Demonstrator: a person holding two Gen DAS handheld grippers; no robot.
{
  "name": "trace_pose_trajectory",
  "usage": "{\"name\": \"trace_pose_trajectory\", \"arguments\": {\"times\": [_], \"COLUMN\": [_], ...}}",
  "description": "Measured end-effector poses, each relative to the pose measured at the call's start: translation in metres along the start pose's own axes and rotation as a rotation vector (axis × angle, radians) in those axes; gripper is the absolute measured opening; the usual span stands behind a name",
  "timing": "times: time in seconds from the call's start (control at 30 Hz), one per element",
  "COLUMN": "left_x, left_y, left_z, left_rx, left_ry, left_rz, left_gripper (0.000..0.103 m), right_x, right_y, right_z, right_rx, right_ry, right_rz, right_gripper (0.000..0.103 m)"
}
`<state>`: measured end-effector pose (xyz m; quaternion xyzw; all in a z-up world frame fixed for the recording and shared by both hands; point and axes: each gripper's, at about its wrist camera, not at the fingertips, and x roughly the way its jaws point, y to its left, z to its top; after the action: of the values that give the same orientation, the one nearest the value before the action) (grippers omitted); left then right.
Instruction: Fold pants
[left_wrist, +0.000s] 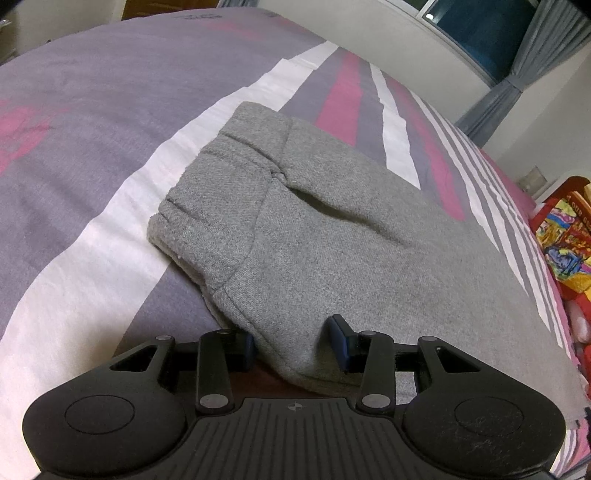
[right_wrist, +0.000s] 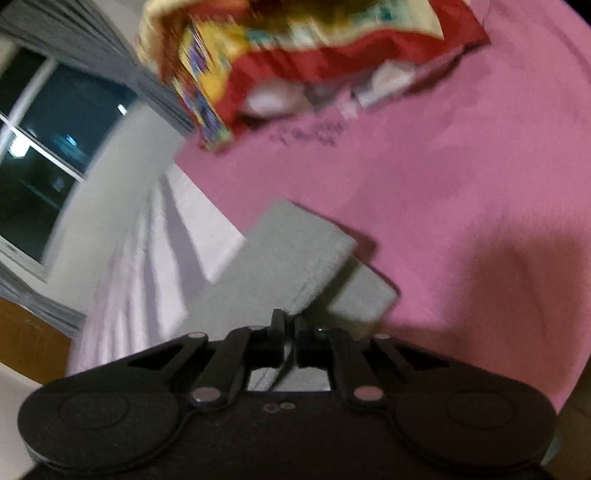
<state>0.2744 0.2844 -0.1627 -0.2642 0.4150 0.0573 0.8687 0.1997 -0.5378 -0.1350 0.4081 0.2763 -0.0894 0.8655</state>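
Observation:
Grey knit pants (left_wrist: 314, 229) lie on the striped bed, waistband toward the far left, legs running right. My left gripper (left_wrist: 295, 343) straddles the near edge of the pants; its blue pads sit apart with a hump of grey cloth between them. In the blurred right wrist view, the grey pants leg ends (right_wrist: 306, 258) rise ahead, one hem lifted over the other. My right gripper (right_wrist: 290, 325) has its fingers nearly together on a lifted edge of the grey cloth.
The bed cover (left_wrist: 92, 147) has purple, white and pink stripes, with a pink area (right_wrist: 461, 203) on the right. A red and yellow patterned blanket (right_wrist: 295, 48) lies at the bed's far side. A window with grey curtains (left_wrist: 517, 55) and a white wall stand behind.

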Motion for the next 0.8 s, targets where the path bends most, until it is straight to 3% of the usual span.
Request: {"name": "trace_pose_trajectory", "arguments": {"times": [0.1,0.17,0.2,0.27,0.33,0.43,0.6,0.7,0.8], "left_x": [0.0,0.001,0.001,0.0,-0.006,-0.033,-0.053,-0.056,-0.05], "left_y": [0.002,0.003,0.002,0.002,0.002,0.004,0.042,0.046,0.045], "left_z": [-0.001,-0.001,-0.001,-0.001,0.002,-0.002,-0.013,-0.015,-0.011], "left_rx": [-0.005,-0.006,-0.007,-0.007,-0.011,-0.02,-0.188,-0.194,-0.18], "left_ry": [-0.004,-0.004,-0.003,0.0,-0.002,-0.135,-0.25,-0.286,-0.27], "left_rz": [-0.006,-0.008,-0.008,-0.006,-0.003,-0.01,-0.07,-0.11,-0.108], "left_gripper": [0.041,0.041,0.041,0.041,0.041,0.041,0.041,0.037,0.033], "right_x": [-0.015,0.0,0.009,0.007,0.0,-0.006,-0.004,0.002,0.002], "right_y": [-0.002,-0.012,-0.02,-0.023,-0.015,-0.002,0.005,0.011,0.016], "right_z": [-0.012,-0.018,-0.02,-0.018,-0.021,-0.029,-0.035,-0.034,-0.035], "right_rx": [-0.018,-0.033,0.004,0.037,0.008,-0.072,-0.121,-0.114,-0.129], "right_ry": [-0.029,0.032,0.058,0.045,0.027,0.025,0.028,0.025,0.026], "right_rz": [-0.008,-0.089,-0.086,-0.06,-0.036,-0.048,-0.083,-0.096,-0.105], "right_gripper": [0.004,0.005,0.003,0.011,0.035,0.052,0.063,0.067,0.072]}}
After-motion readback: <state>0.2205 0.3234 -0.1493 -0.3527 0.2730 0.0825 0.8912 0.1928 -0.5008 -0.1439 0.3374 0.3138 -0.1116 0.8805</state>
